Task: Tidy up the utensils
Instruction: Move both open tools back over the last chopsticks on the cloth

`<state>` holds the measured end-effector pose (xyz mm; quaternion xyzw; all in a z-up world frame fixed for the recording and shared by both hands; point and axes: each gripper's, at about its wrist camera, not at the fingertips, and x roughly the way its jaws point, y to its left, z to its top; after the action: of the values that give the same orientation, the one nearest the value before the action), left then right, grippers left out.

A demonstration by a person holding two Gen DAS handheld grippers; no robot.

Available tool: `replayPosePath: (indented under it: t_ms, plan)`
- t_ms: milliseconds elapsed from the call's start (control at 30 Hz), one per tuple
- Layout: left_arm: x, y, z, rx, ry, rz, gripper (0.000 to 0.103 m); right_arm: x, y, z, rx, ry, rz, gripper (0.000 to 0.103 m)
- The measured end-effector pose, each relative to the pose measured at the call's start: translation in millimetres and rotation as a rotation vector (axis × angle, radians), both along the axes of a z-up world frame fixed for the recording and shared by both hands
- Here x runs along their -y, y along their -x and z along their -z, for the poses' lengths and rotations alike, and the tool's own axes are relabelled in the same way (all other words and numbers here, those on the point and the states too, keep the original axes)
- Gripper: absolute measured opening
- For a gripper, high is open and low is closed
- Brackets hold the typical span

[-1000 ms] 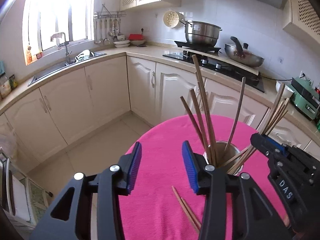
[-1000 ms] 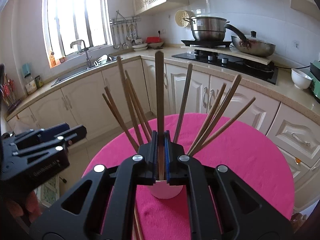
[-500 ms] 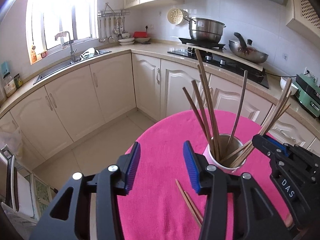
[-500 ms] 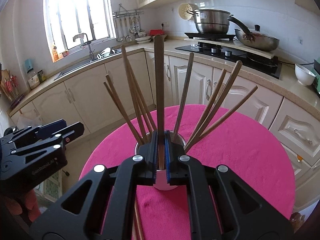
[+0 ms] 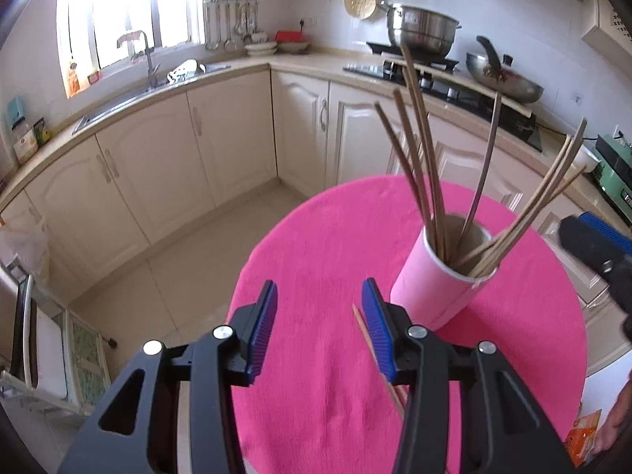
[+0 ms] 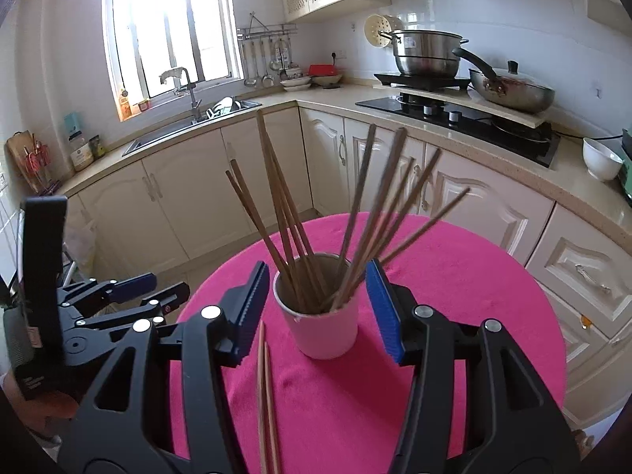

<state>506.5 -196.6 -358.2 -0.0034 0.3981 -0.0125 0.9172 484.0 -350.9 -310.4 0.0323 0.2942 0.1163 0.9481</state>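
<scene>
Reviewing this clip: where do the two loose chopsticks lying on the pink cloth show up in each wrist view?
Left wrist: loose chopsticks lower centre-right, partly behind the left claw's right finger.
Right wrist: loose chopsticks bottom centre-left, just right of the right claw's left finger.
Shared landmark: the cup of chopsticks.

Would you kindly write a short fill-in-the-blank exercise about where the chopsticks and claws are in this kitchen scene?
1. Most chopsticks stand in a ____ cup.
2. ____ loose chopsticks lie on the pink cloth.
3. The right claw is ____.
4. The left claw holds ____.

Answers: pink; two; open; nothing
</scene>
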Motion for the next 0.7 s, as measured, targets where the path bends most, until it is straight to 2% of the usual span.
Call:
replayPosePath:
  t_ms: [133, 267, 400, 533, 700]
  plan:
    - [7, 5, 11, -0.04, -0.008, -0.006, 0.044, 10, 5, 8, -0.032, 0.014, -0.001, 0.051]
    - [16, 5, 27, -0.108, -0.009, -0.001, 0.044, 21, 6, 28, -0.106, 0.025, 0.01, 0.051]
    - [20, 1, 55, -0.266, 0.067, -0.003, 0.044, 26, 4, 55, -0.203, 0.05, 0.017, 0.051]
    - [16, 0, 84, -0.394, 0.153, -0.055, 0.044, 30, 3, 83, -0.302, 0.055, 0.009, 0.051]
    - [26, -2, 108, -0.476, 0.133, -0.076, 0.044, 34, 4, 103, -0.371, 0.054, -0.017, 0.051]
